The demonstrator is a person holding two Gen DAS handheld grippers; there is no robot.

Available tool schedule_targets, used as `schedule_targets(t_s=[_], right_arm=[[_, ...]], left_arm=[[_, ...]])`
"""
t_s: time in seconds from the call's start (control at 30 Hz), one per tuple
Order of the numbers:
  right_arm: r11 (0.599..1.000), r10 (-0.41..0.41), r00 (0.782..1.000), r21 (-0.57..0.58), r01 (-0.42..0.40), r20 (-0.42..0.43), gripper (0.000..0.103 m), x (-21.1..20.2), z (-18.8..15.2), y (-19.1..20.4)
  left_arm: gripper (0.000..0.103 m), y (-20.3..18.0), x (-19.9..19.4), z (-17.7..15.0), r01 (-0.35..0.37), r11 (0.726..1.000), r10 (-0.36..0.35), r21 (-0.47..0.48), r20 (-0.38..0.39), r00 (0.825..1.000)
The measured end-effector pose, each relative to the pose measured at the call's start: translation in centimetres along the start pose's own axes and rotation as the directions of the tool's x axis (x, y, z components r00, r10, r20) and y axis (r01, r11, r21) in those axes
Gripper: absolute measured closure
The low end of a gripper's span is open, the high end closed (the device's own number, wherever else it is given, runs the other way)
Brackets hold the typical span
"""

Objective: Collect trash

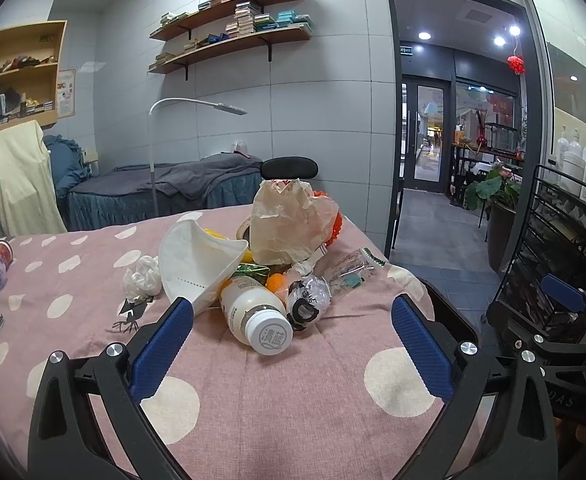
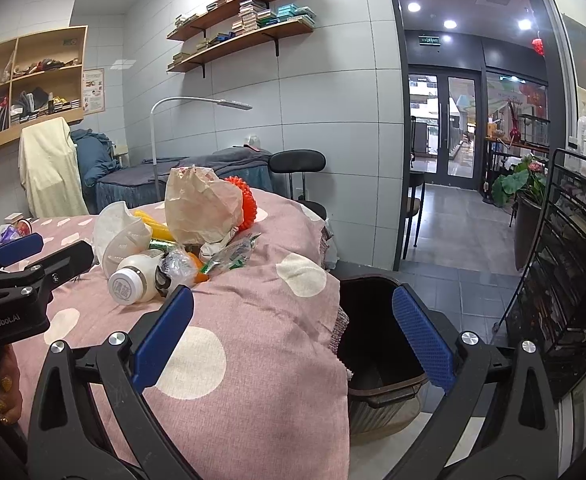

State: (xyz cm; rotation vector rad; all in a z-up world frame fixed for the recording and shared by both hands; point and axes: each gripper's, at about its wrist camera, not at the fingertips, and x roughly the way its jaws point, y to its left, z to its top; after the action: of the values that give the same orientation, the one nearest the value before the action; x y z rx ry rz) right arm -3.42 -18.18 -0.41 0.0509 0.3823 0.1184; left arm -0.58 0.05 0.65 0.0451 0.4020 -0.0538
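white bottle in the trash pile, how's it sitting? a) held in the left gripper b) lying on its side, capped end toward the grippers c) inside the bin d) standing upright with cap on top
b: the white bottle lies on its side on the pink spotted cloth, cap facing the camera, ahead of the open left gripper.
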Motion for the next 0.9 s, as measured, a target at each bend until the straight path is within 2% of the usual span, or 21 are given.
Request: schedule_targets(t_s=[0.9], right_arm=[[1.000, 0.009, 1.000, -0.009, -0.009, -0.002, 0.005, 0.37, -0.44, 0.40]], left_arm=[[0.006, 0.21, 0.13, -0.35, 0.001, 1.000, -0.001, -0.011, -0.011, 1.000]])
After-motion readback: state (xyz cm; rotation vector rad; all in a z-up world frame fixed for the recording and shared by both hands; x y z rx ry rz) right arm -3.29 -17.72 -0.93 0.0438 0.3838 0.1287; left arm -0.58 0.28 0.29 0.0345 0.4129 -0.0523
